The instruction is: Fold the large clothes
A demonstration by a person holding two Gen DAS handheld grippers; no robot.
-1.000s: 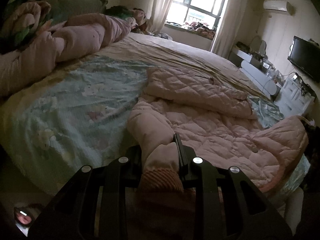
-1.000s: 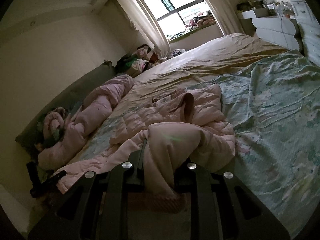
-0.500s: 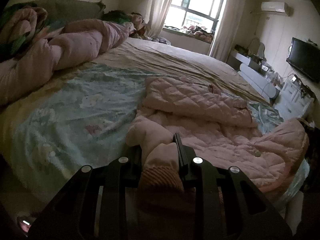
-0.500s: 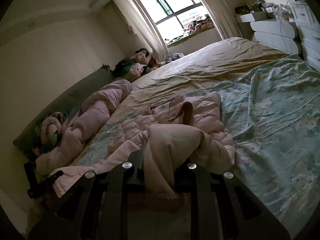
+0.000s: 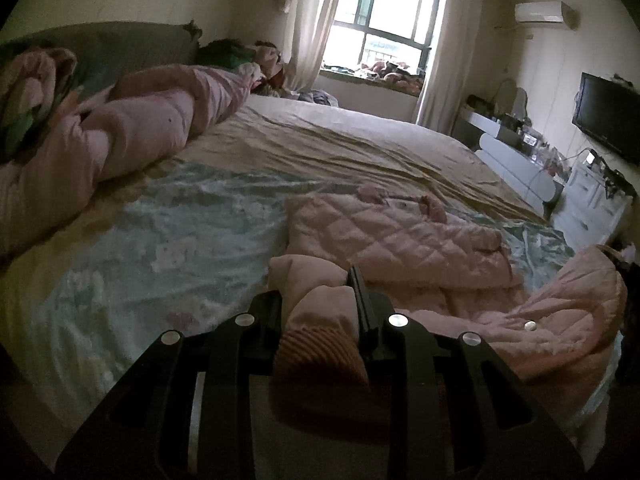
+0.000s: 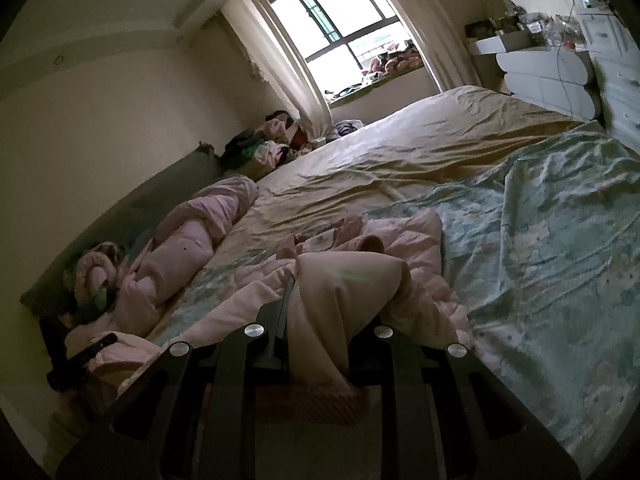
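A pink quilted jacket (image 5: 404,240) lies spread on the bed's blue-green printed sheet (image 5: 168,236). My left gripper (image 5: 320,300) is shut on one sleeve end, with the ribbed cuff (image 5: 316,352) bunched between the jaws. My right gripper (image 6: 320,312) is shut on the other sleeve (image 6: 348,280), whose fabric humps up over the fingers. In the right wrist view the jacket's body (image 6: 404,236) lies crumpled just beyond the held sleeve. The fingertips are mostly hidden by cloth.
A rolled pink duvet (image 5: 132,128) and pillows lie along the headboard at the left. A tan sheet (image 5: 340,144) covers the far half of the bed. White drawers (image 5: 592,200), a TV (image 5: 608,120) and a window (image 5: 384,36) stand beyond the bed.
Both grippers have lowered and moved forward over the bed, still holding the sleeves. The left sleeve now folds in closer to the jacket body.
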